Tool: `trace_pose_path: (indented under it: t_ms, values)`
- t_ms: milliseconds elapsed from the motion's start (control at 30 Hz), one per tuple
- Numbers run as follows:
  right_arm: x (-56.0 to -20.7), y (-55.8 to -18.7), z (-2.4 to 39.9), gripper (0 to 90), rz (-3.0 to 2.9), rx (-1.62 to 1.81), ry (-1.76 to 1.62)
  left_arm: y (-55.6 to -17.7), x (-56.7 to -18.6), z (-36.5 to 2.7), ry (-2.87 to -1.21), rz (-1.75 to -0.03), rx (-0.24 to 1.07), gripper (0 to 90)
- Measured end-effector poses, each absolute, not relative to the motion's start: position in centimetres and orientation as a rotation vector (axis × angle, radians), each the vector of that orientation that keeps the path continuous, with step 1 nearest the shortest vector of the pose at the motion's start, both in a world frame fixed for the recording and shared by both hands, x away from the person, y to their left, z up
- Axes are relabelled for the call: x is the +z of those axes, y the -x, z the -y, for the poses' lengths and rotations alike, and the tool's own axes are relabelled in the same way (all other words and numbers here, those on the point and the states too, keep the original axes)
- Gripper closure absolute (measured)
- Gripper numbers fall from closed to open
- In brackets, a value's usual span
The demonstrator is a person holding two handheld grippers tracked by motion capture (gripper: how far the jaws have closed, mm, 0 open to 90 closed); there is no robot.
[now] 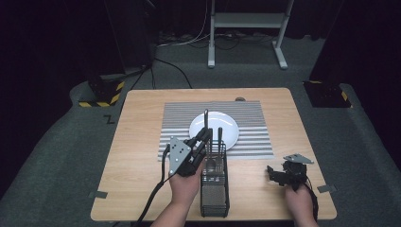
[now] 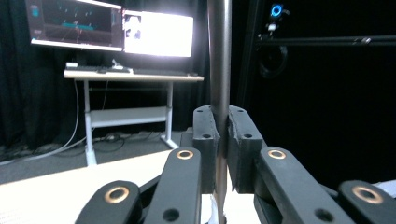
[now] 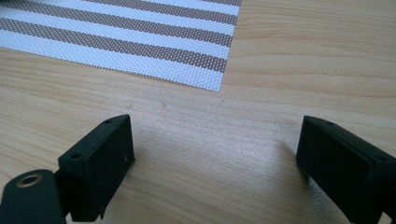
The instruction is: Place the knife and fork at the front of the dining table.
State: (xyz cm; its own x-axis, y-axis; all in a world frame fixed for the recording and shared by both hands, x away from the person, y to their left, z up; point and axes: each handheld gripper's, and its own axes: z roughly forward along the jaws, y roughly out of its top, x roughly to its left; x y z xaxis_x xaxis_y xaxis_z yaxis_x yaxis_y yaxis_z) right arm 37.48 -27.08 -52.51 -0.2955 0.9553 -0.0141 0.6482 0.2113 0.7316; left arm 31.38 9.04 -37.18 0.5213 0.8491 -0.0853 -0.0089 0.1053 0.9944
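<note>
The left tool (image 1: 204, 135) clamps a slim dark metal utensil handle (image 2: 219, 56) above the black wire-mesh caddy (image 1: 214, 191) at the worktop's near edge; lift it straight up, keeping it vertical, so it clears the mesh rim. The right tool (image 3: 212, 158) rests wide open and empty near the worktop's near right corner; the round white plate (image 1: 227, 126) on the striped placemat (image 1: 255, 132) looks the likely destination.

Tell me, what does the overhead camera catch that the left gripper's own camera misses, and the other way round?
The high view alone takes in the white plate on the striped placemat, the black mesh cutlery basket, and the right gripper with its jaws apart over bare wood. The left gripper view alone shows the lit monitors on a desk in the dark room. Both show the left gripper shut on a slim metal utensil handle that stands upright, and the wooden table.
</note>
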Motion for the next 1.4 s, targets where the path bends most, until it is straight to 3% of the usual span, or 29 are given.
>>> trace_pose_path:
  t_ms: [767,1400]
  values:
    - [-52.5,-37.5,27.1,10.7,-2.024,0.867,-1.479,-29.4,-33.5,-12.3,-1.239,-0.766,0.809,82.9]
    - [-52.5,-37.5,27.1,10.6,-2.026,0.868,-1.477,-32.6,-38.8,-16.1,-1.316,-0.946,0.880,82.9]
